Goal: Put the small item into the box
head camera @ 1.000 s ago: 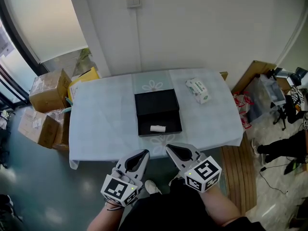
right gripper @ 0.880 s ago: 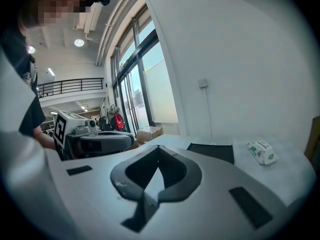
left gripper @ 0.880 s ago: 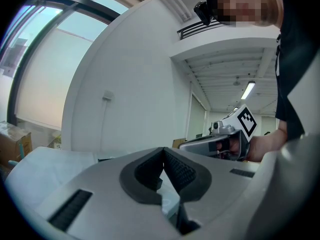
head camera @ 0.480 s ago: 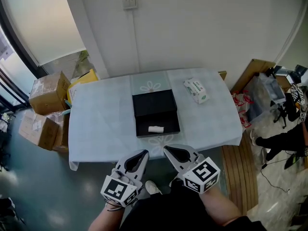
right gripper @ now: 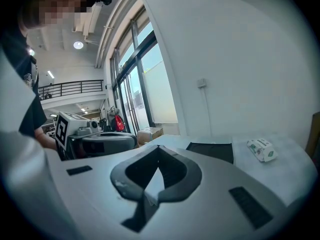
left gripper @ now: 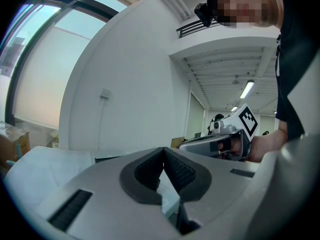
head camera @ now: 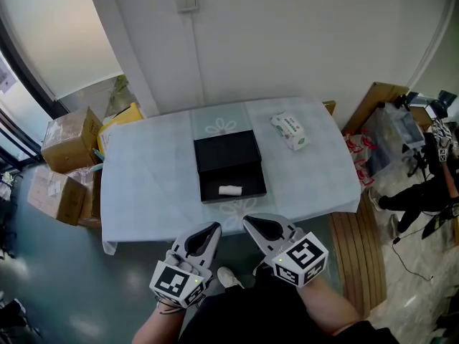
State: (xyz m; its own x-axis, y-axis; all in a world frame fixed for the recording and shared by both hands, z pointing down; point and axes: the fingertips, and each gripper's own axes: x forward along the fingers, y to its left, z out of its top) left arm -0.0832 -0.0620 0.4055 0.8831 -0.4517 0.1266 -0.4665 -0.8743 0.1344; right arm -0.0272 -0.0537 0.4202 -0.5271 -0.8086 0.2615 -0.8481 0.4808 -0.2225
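Shows the small item (head camera: 229,190), white, lying in the near half of the open black box (head camera: 226,150) at the middle of the table (head camera: 150,170). Finds the left tool (head camera: 213,228) and right tool (head camera: 251,222) both pressed together, empty, held side by side short of the near edge. Suggests a finished placing; calls, at most, for a forward reach to fold the lid shut.
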